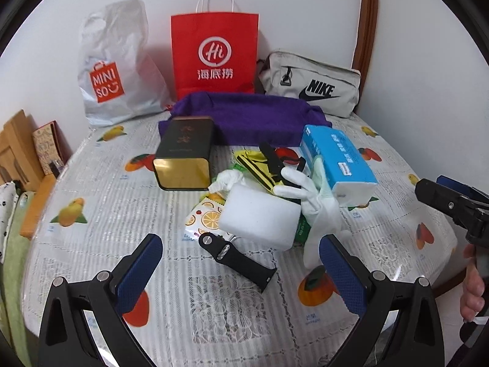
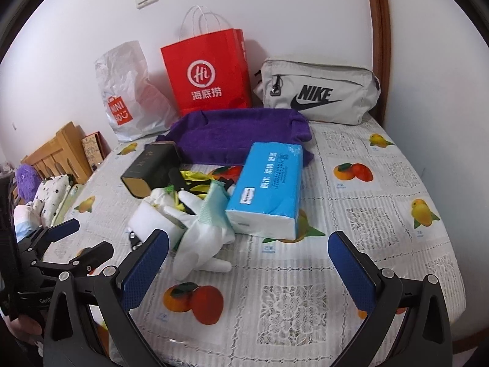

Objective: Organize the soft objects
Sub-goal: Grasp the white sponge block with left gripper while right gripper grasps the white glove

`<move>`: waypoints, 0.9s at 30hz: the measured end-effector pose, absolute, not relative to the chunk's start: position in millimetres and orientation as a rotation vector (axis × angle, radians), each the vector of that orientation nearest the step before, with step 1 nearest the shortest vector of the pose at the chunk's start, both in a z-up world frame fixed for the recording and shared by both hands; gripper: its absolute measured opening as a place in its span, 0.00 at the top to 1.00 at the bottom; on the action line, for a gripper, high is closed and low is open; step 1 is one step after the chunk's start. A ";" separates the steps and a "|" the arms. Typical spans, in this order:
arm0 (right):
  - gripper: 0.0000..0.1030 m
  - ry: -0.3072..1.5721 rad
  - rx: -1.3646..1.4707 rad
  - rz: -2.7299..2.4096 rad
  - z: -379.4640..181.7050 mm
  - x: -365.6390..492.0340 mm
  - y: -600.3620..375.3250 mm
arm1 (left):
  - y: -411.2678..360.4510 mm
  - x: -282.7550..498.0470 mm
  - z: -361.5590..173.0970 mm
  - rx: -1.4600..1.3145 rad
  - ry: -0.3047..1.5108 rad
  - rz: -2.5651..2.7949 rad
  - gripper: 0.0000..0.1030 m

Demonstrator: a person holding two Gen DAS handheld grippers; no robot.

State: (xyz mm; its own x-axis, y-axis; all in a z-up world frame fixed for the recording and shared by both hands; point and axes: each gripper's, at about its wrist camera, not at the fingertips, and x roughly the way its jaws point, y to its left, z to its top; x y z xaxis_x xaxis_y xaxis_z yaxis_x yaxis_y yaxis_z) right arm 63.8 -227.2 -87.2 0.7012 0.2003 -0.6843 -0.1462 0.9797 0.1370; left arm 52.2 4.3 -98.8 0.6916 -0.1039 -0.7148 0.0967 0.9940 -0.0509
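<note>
From the left wrist, the left gripper (image 1: 241,261) hangs spread wide and empty above the worktop (image 1: 91,244), with the white sponge block (image 1: 259,217) and white glove (image 1: 318,211) just ahead. From the right wrist, the right gripper (image 2: 249,258) is likewise agape, holding nothing, the glove (image 2: 198,244) beside its left finger and the blue tissue pack (image 2: 269,189) beyond.

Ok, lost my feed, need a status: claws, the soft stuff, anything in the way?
Both claws open, empty: left claw, right claw. White glove, sponge, tissue pack heaped mid-table. Black tin and watch strap crowd the heap.
</note>
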 end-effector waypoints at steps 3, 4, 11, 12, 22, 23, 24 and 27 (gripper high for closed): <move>0.00 0.784 0.077 0.177 -95.4 71.7 -231.7 | 4.2 62.1 -110.7 -0.006 0.838 -0.132 0.00; 0.01 0.793 0.076 0.176 -97.6 73.6 -232.8 | 3.7 64.8 -113.5 -0.002 0.837 -0.143 0.00; 0.01 0.840 0.122 0.165 -114.1 87.2 -251.5 | -8.5 85.7 -129.0 0.079 0.843 -0.195 0.00; 0.01 0.842 0.127 0.162 -115.6 87.8 -254.8 | -11.8 89.4 -132.2 0.093 0.852 -0.198 0.00; 0.01 0.841 0.125 0.178 -122.8 98.3 -262.8 | -30.4 117.0 -154.0 0.201 0.874 -0.222 0.08; 0.01 0.846 0.120 0.183 -124.4 99.4 -261.4 | -30.5 119.5 -155.8 0.198 0.876 -0.238 0.24; 0.02 0.851 0.116 0.191 -125.6 100.7 -259.6 | -29.4 121.4 -157.0 0.186 0.885 -0.248 0.22; 0.03 0.860 0.117 0.234 -127.3 103.8 -252.2 | -18.2 119.6 -149.6 0.110 0.877 -0.273 0.23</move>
